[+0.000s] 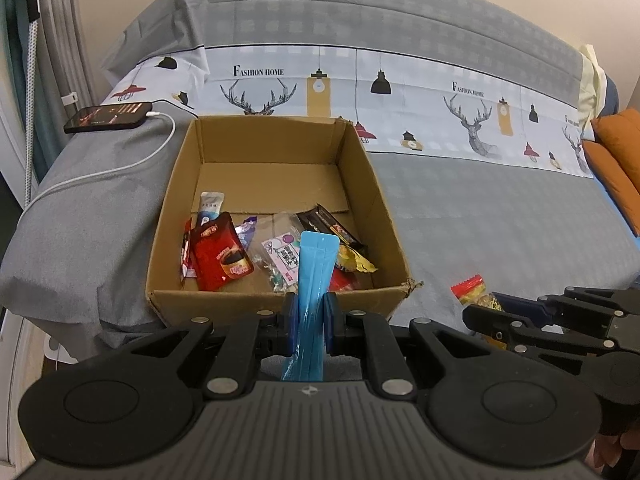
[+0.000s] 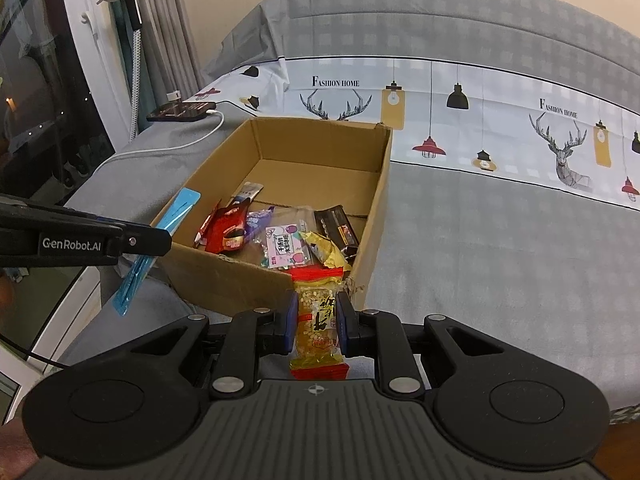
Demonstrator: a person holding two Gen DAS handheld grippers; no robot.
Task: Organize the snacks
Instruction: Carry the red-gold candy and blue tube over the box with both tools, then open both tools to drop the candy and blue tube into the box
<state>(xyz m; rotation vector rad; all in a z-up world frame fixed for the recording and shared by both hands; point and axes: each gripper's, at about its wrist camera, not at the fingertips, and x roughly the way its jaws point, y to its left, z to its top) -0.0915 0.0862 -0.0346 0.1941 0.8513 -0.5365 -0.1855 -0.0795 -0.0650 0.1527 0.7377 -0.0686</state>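
In the left wrist view, the left gripper (image 1: 311,322) pinched a long, flat, light-blue plastic sachet (image 1: 314,276) between its pads, the strip standing up past the fingertips and leaning over the near wall of the open brown cardboard box (image 1: 276,302). That hold likely suited a drop over the rim. Just beyond the tips, on the box floor, lay a red coffee pouch (image 1: 222,258), a clear printed candy bag (image 1: 280,256), a dark wrapped bar (image 1: 332,226) and a crumpled yellow wrapper (image 1: 354,262); the far half of the box was bare. To the right of these tongs, the right gripper (image 1: 486,320) clamped a packet.

In the right wrist view, the right gripper (image 2: 317,320) was pressed onto a yellow-and-red wrapped rice cracker (image 2: 318,320), held upright just short of the box's near corner (image 2: 224,268), probably waiting its turn. To its left, the left gripper (image 2: 160,238) carried the blue sachet (image 2: 160,236) beside the box wall, outside it.
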